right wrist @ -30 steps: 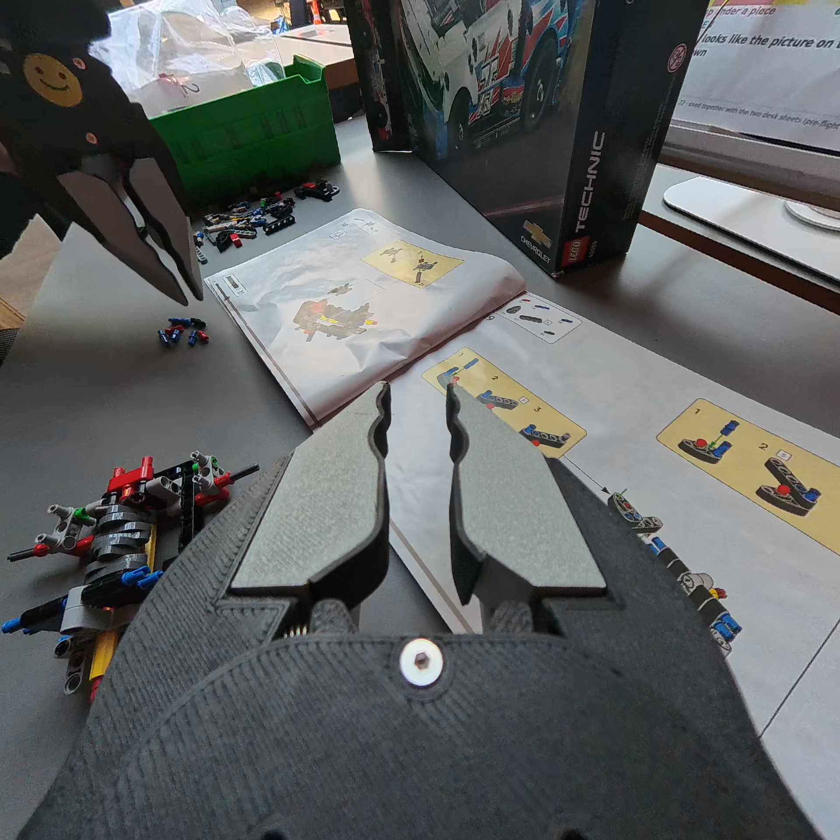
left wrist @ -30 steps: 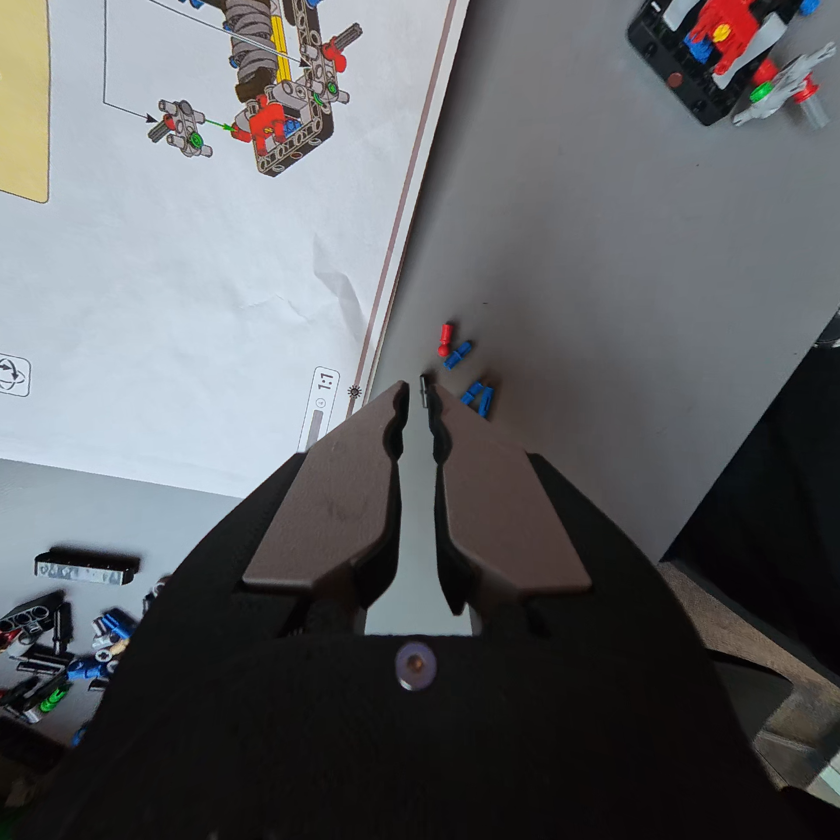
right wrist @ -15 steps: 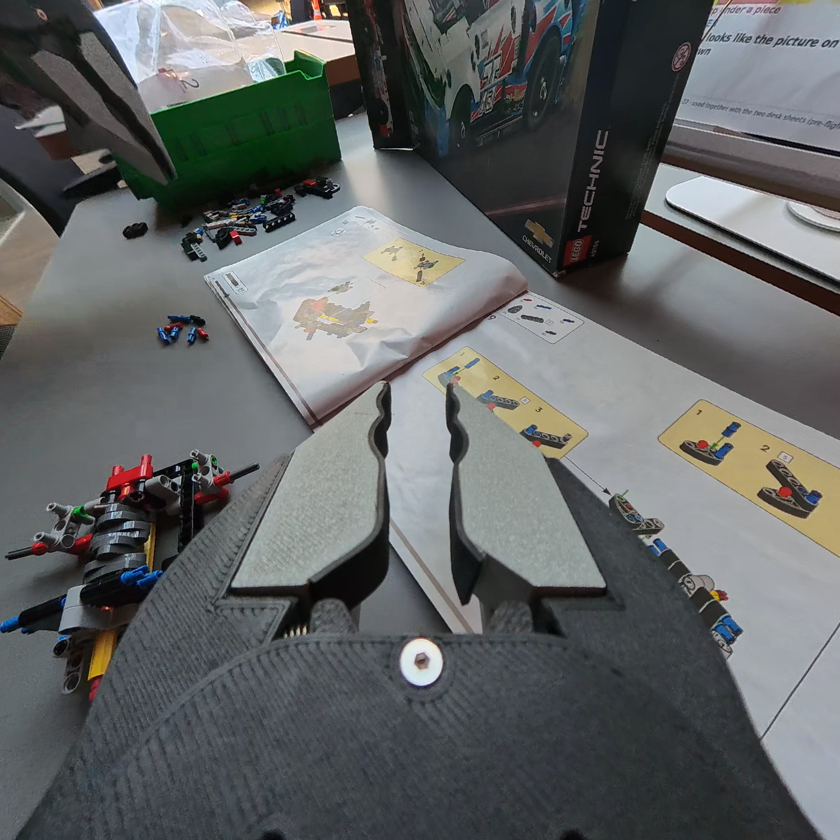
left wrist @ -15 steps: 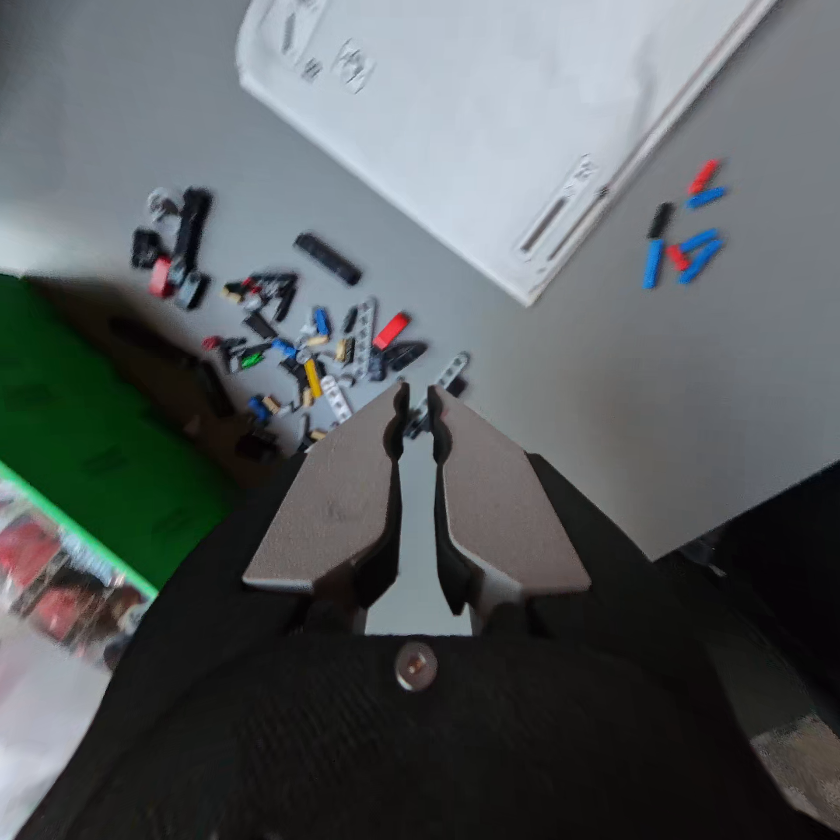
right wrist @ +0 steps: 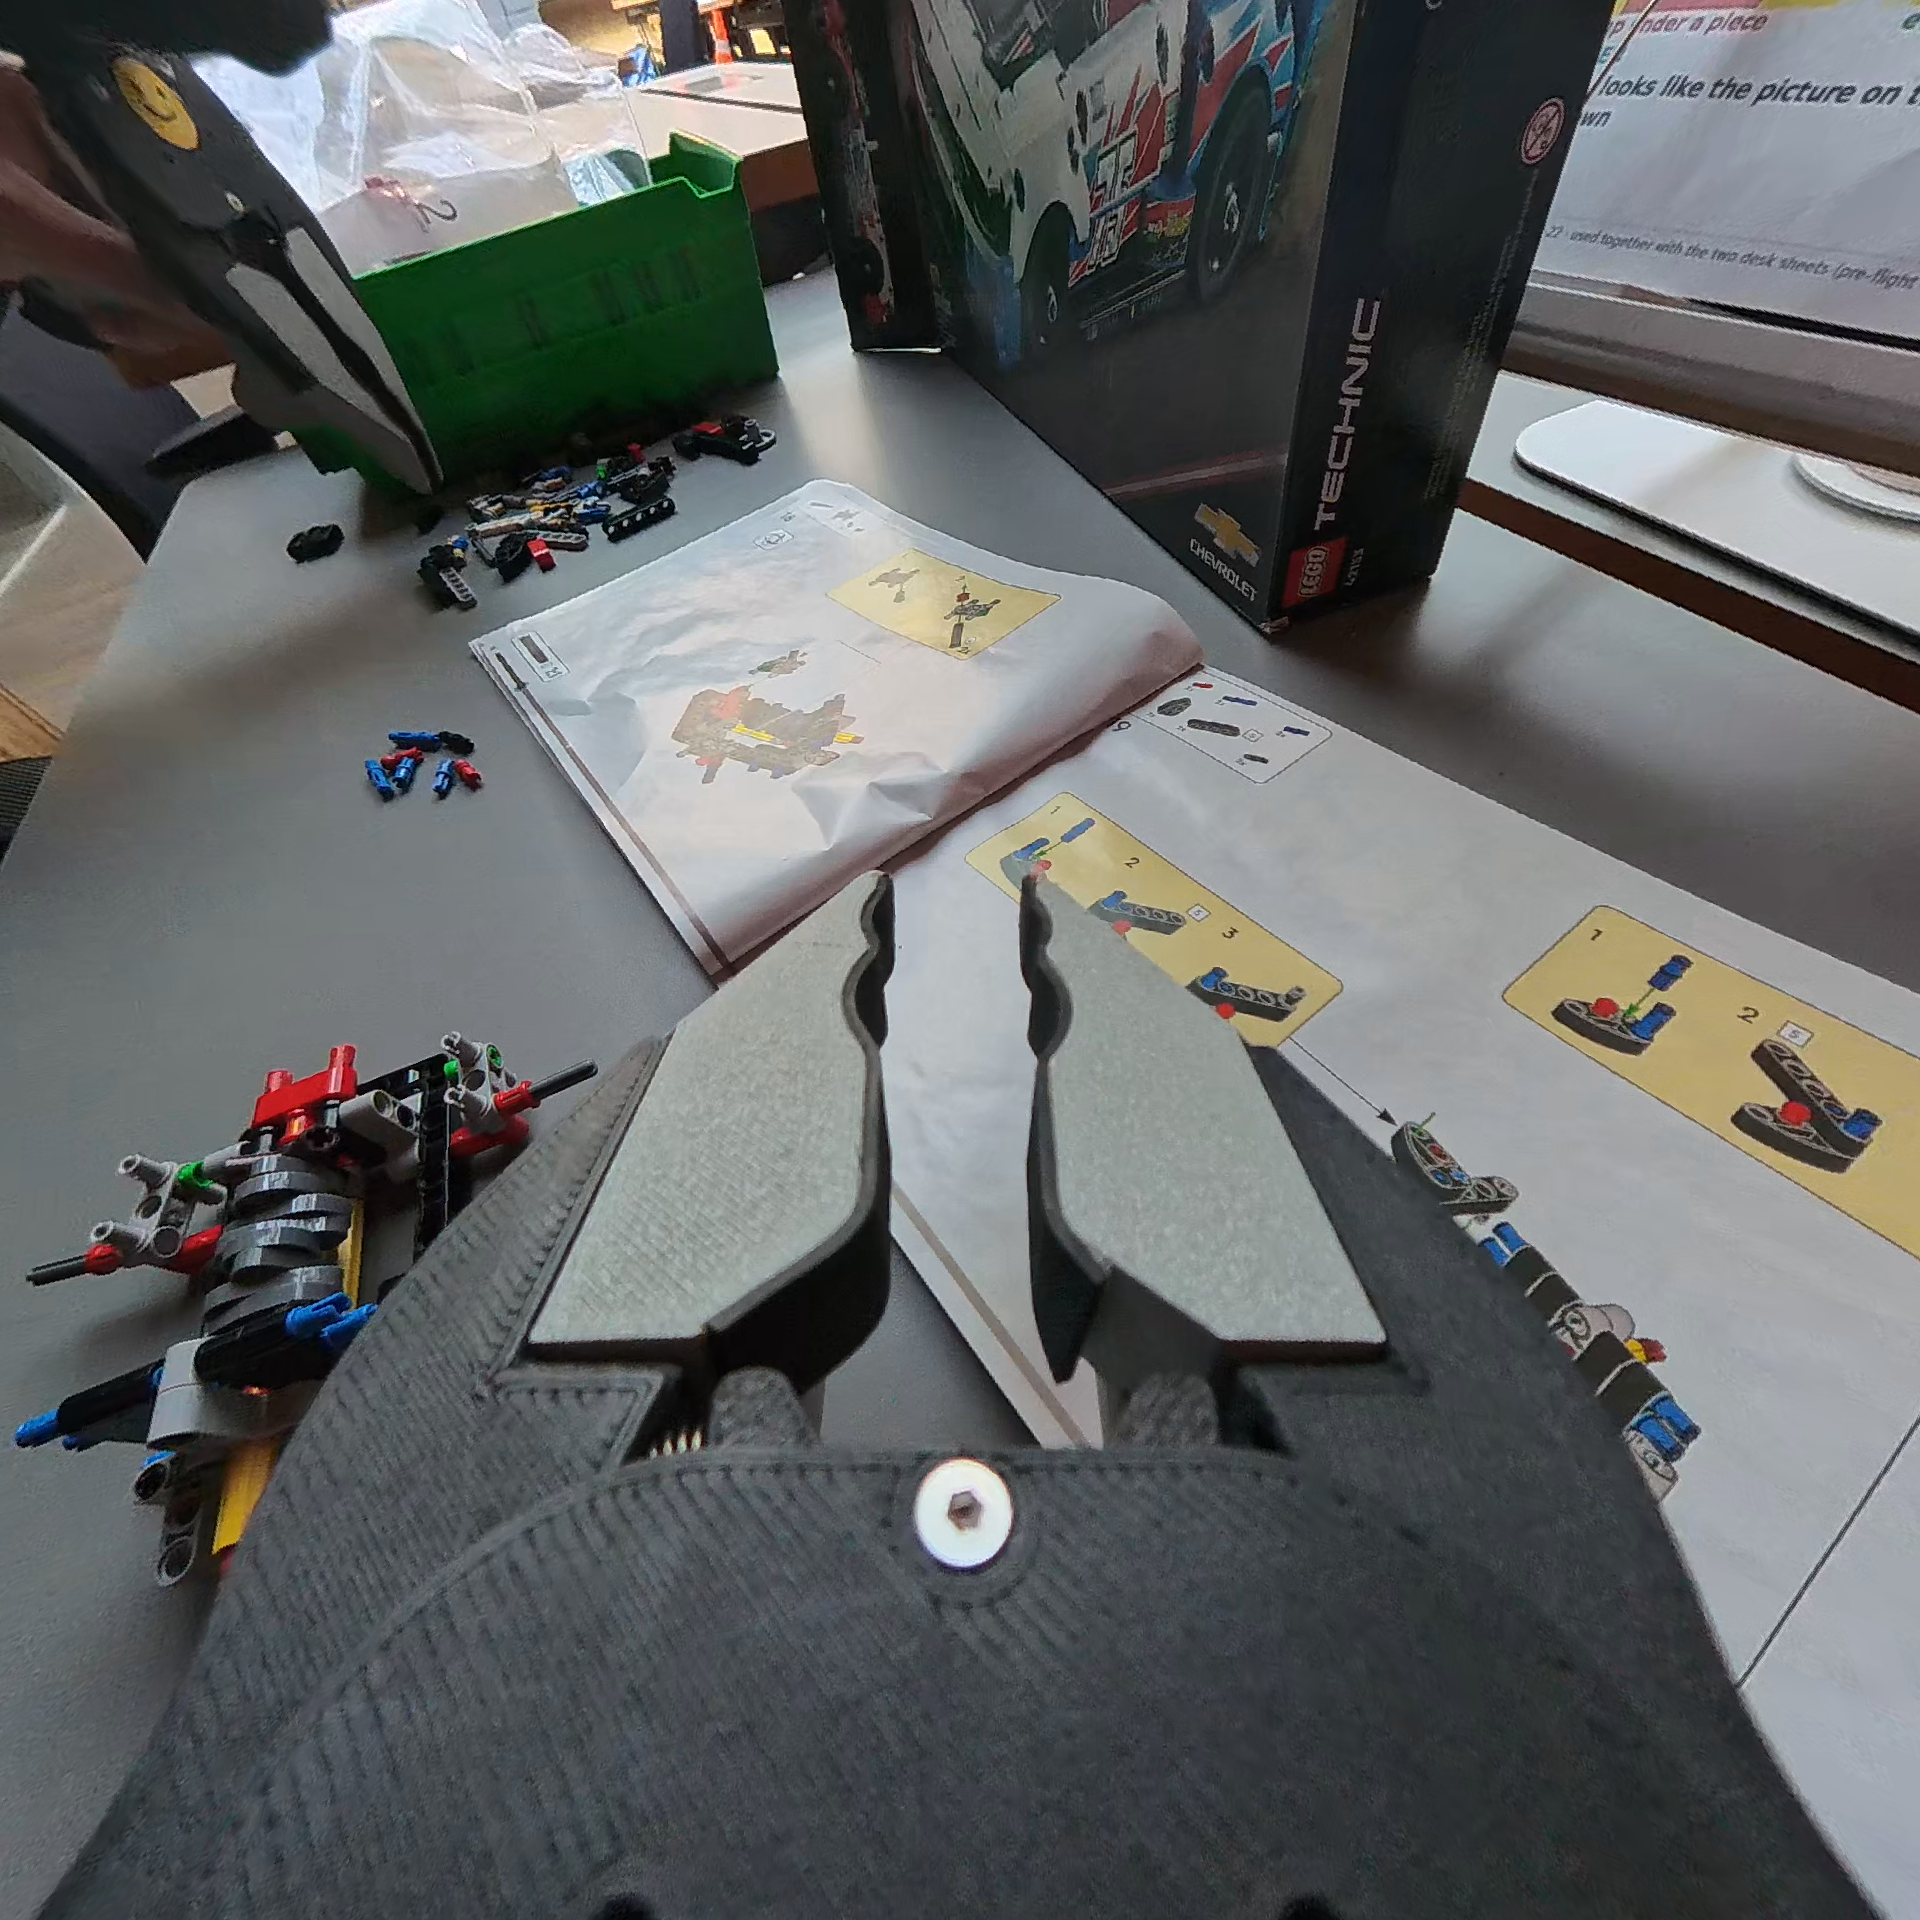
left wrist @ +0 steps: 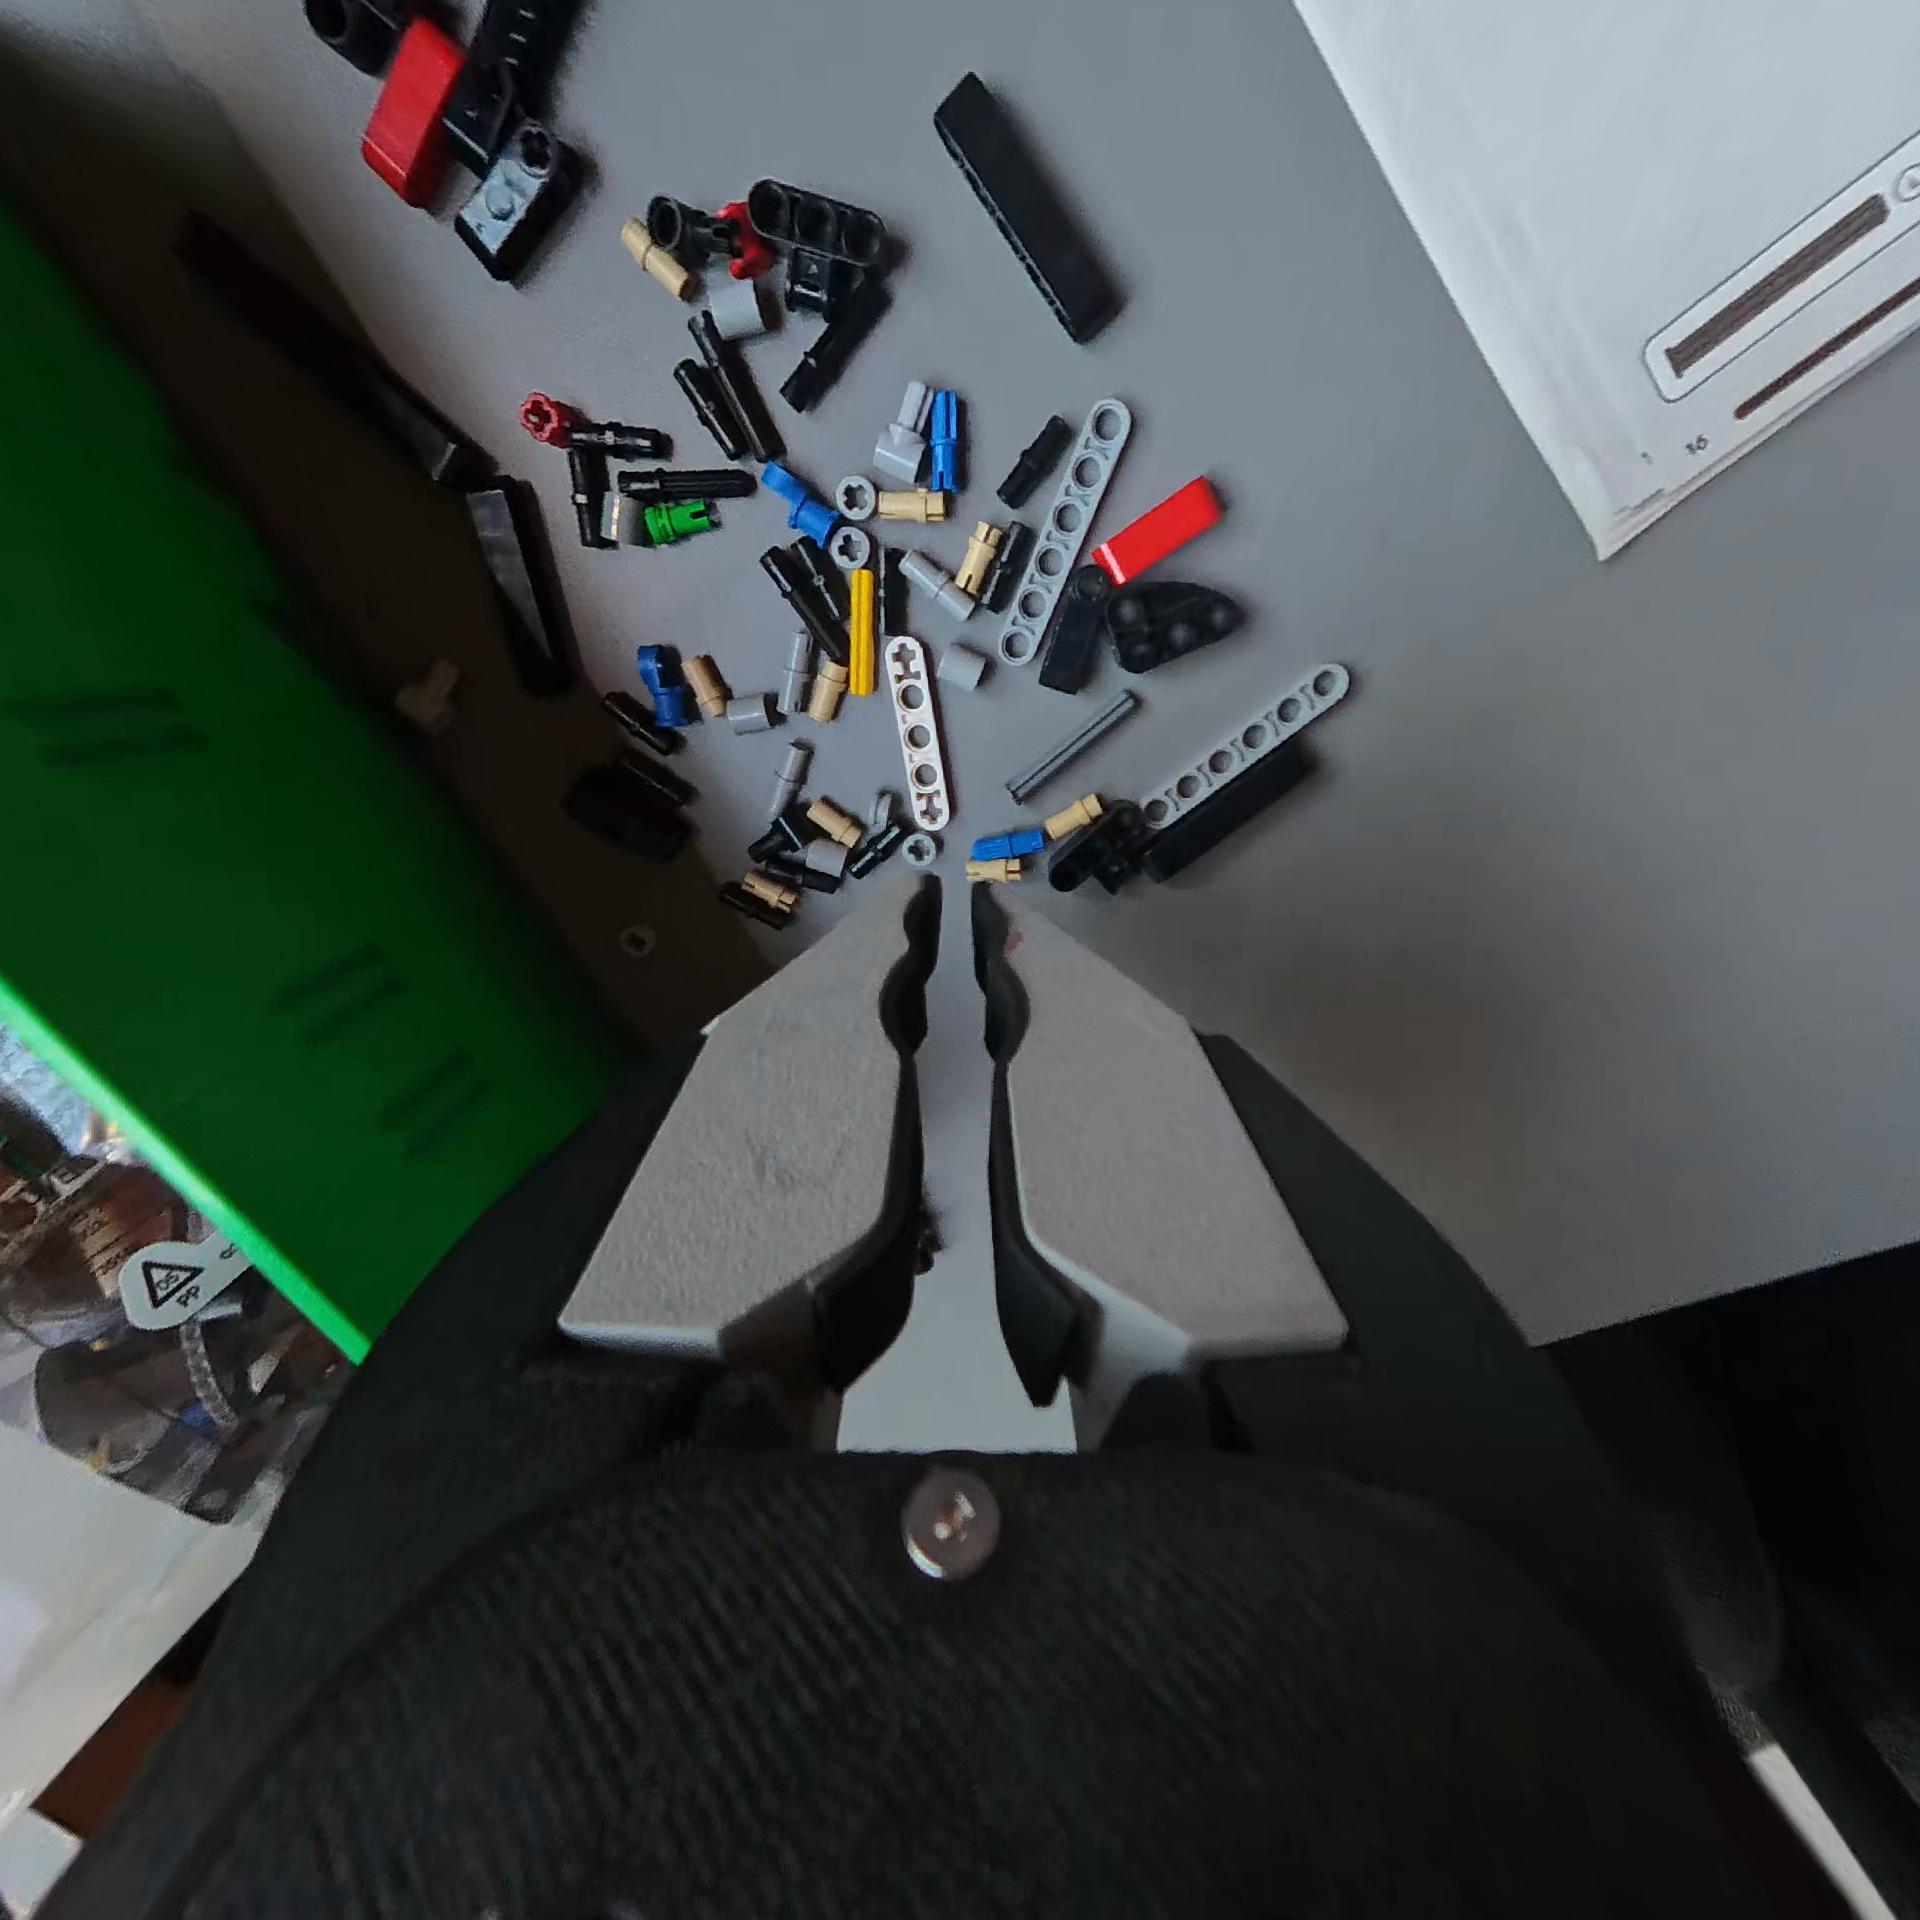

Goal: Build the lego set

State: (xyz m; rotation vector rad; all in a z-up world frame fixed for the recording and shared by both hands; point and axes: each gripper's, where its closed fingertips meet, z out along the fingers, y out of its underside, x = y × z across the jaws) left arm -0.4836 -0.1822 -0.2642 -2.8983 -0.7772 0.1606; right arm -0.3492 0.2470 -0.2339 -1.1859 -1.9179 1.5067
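Grey and matte, the counter [right wrist: 260, 935] carries everything: an open instruction booklet [right wrist: 831, 717] near its middle, a large printed guide sheet [right wrist: 1558, 1091] under the right tongs [right wrist: 956, 894], a tall dark set box [right wrist: 1195, 291] standing behind the booklet, and a green bin [right wrist: 582, 301] at the far left with clear plastic bags inside. Just in front of the bin lies a scatter of loose lego pieces [left wrist: 894, 582]: black, grey, tan and blue pins, a yellow axle [left wrist: 861, 631], a white perforated beam [left wrist: 918, 732], two long grey perforated beams, a red tile [left wrist: 1158, 528] and a long black beam [left wrist: 1027, 206]. The left tongs [left wrist: 951, 894] hang over the near edge of this scatter, tips only narrowly apart and gripping nothing, with a small grey bush [left wrist: 920, 849] and a blue pin [left wrist: 1006, 843] lying just beyond them. From the right wrist view these tongs point down at the pile beside the bin, held by a person's hand [right wrist: 62, 260]. The right tongs are spread with a clear gap and empty, above the guide sheet's edge. A partly built lego assembly [right wrist: 260, 1247] of black, grey, red and blue parts rests on the counter to their left, and a small cluster of blue and red pins [right wrist: 421, 764] sits apart between the assembly and the loose pieces.
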